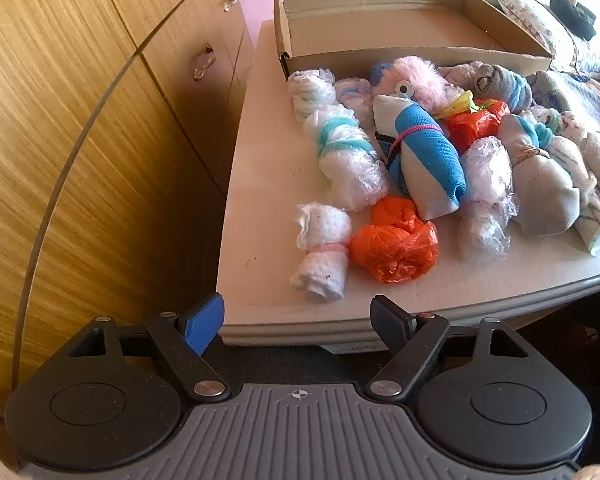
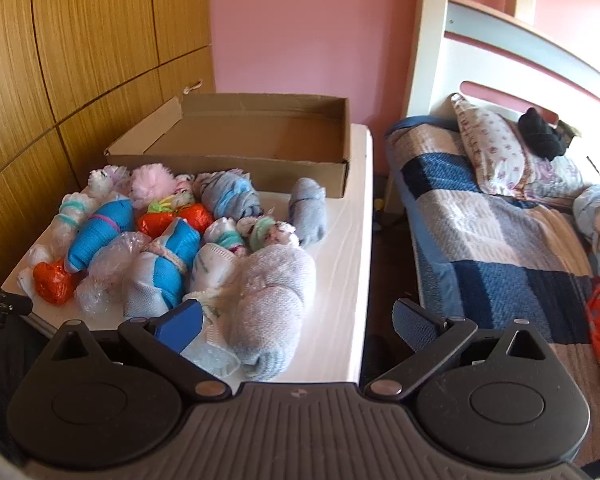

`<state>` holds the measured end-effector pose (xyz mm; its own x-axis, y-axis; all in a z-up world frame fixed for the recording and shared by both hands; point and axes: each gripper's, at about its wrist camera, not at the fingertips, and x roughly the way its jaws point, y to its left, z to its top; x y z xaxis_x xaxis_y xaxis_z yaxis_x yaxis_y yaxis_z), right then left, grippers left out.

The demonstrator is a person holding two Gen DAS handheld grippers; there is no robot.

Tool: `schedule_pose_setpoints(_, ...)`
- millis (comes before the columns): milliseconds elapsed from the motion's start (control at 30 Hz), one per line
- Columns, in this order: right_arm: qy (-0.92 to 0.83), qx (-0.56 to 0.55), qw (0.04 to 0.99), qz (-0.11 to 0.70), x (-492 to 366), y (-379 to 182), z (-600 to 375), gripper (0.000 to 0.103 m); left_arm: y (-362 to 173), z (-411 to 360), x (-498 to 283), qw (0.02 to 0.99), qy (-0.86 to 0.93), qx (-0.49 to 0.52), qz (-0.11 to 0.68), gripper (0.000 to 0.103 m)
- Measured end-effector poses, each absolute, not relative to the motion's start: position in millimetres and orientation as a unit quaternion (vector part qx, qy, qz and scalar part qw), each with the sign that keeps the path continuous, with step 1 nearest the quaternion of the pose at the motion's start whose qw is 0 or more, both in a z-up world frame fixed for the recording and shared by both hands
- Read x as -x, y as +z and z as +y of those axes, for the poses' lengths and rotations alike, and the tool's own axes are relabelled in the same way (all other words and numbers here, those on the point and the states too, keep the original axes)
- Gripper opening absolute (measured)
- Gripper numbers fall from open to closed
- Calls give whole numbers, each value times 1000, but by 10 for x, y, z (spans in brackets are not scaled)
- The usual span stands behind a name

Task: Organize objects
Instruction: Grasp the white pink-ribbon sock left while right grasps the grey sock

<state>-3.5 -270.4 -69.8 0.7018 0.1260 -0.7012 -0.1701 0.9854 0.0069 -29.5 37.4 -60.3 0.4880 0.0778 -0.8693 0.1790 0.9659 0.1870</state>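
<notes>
Left wrist: left gripper (image 1: 298, 320) spread wide, holding nothing, short of table (image 1: 260, 184) edge. Blue roll (image 1: 424, 160) lay lengthwise toward box (image 1: 400, 56), amid bundles. Right wrist: right gripper (image 2: 298, 326) likewise wide, unladen; grey roll (image 2: 272, 304) lay between fingers, untouched, long axis running away.

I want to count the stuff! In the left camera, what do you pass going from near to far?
Left gripper → white roll → blue sock roll → pink fluffy ball → cardboard box.
</notes>
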Motion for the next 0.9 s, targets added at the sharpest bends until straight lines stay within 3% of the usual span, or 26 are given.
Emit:
schedule_pose_setpoints(300, 95, 16, 913, 396, -104, -787, -2674, 90, -688, 373, 173, 853, -28, -146, 501, 87)
schedule_pose_setpoints(567, 104, 4, 904, 415, -192, -866, -2662, 61, -710, 358, 113, 862, -51, -163, 477, 78)
schedule_pose_setpoints(667, 112, -9, 900, 421, -206, -882, -2674, 51, -716, 343, 96, 866, -54, -159, 471, 64)
schedule_pose_setpoints(700, 115, -17, 899, 422, -213, -885, -2686, 44, -714, 339, 93, 867, -58, -155, 470, 51)
schedule_pose_setpoints(733, 117, -25, 898, 424, -222, -888, -2699, 41, -713, 326, 90, 867, -60, -154, 470, 30)
schedule_pose_setpoints(900, 117, -48, 898, 420, -219, -869, -2768, 38, -713, 277, 121, 871, -54, -166, 460, 31)
